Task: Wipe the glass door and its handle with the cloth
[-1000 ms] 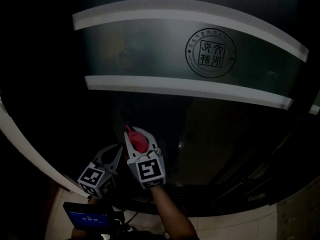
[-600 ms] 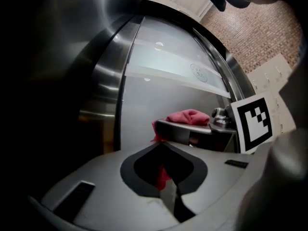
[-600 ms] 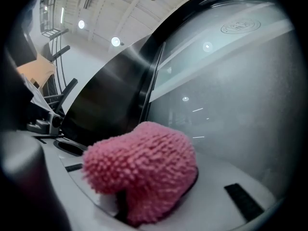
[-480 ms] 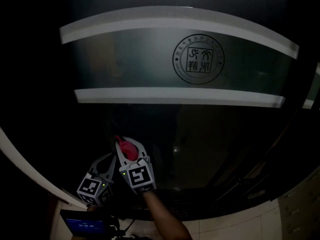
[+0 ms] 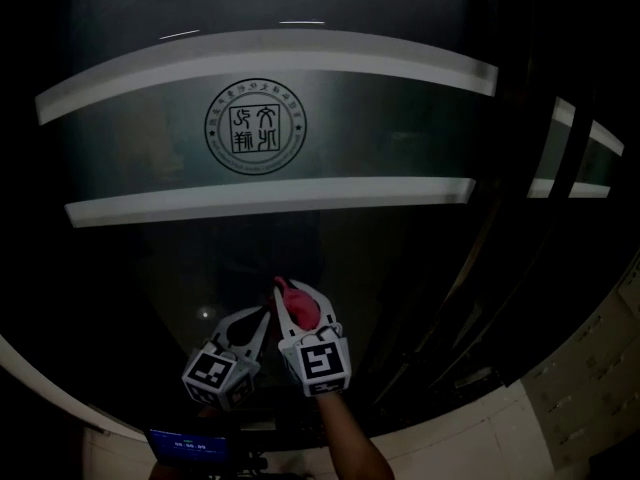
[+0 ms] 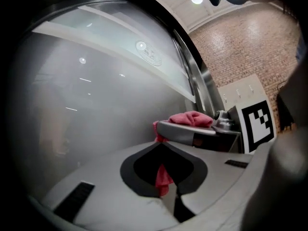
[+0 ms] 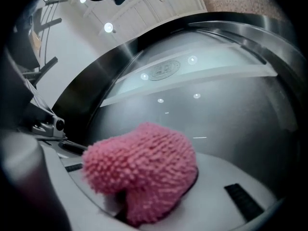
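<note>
Well below the round seal emblem [image 5: 255, 128] on the dark glass door [image 5: 400, 268], our right gripper [image 5: 298, 294] clamps the fluffy pink cloth [image 7: 142, 170]; our left gripper [image 5: 262, 315] waits there too, jaws together, empty; pressing hard could drag the bunched cloth loose.

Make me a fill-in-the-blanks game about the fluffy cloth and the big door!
The fluffy cloth is coloured ____.
It is clamped in the right gripper and held up to a door made of ____.
The round seal on the door sits between ____ pale stripes.
Missing words: pink; glass; two.
</note>
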